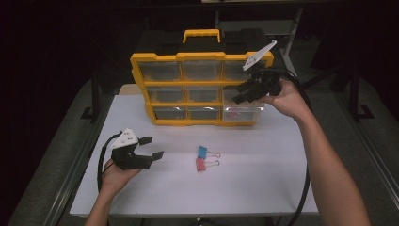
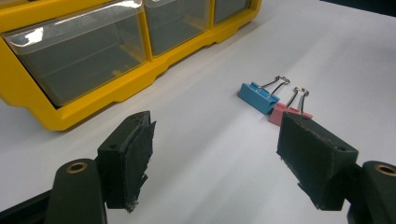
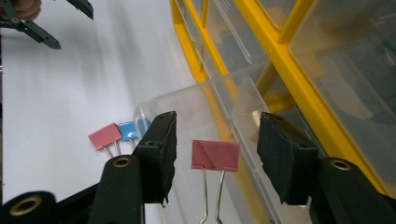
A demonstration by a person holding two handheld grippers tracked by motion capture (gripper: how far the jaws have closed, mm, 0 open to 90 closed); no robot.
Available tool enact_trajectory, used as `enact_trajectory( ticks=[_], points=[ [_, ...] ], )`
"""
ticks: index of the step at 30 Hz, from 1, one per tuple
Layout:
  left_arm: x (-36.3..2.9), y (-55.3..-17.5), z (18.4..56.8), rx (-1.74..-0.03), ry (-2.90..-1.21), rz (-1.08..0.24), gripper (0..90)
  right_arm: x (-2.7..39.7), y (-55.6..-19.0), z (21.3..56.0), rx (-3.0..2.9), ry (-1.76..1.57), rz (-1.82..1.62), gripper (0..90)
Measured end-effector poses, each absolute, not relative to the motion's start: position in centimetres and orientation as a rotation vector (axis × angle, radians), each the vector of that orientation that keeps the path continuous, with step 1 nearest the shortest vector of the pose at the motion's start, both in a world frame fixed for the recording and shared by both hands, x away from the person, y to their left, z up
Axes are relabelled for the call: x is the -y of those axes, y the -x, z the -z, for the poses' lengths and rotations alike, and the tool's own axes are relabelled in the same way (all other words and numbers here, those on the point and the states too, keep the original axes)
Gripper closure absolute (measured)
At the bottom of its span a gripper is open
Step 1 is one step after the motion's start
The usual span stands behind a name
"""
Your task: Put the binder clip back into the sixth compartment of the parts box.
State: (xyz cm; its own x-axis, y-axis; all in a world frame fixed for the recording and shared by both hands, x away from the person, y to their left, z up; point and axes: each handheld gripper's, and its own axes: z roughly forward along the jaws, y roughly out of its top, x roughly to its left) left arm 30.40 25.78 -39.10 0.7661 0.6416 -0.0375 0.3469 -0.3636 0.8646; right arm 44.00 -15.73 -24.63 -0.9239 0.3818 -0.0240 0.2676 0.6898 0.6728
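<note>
At left, the left gripper [image 1: 151, 147] rests low on the white table [image 1: 263, 188], jaws spread wide with nothing between them. A blue binder clip [image 1: 203, 151] and a pink binder clip [image 1: 201, 164] lie side by side at mid-table. At right, the right gripper [image 1: 239, 92] hovers part-open over the pulled-out bottom-right drawer [image 1: 242, 114] of the yellow organizer [image 1: 202, 57], a second pink clip [image 3: 215, 155] lying loose in the drawer below its jaws.

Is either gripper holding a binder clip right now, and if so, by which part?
Neither. The right gripper has open jaws; a pink clip lies free in the pulled-out drawer beyond. The left gripper is open over bare table.
</note>
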Motion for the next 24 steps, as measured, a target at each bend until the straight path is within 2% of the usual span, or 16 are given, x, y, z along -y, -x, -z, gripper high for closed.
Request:
enact_trajectory(
  ticks=[13,24],
  points=[
    [-25.9,-30.5,39.0,-0.731,-1.993,-0.392,26.6,14.1,-41.5,23.6,-2.728,-0.472,-1.135,45.7],
    [-25.8,-30.5,39.1,-0.733,-1.990,-0.392,26.5,11.9,-39.1,25.1,-2.749,-0.387,-1.146,45.2]
  ],
)
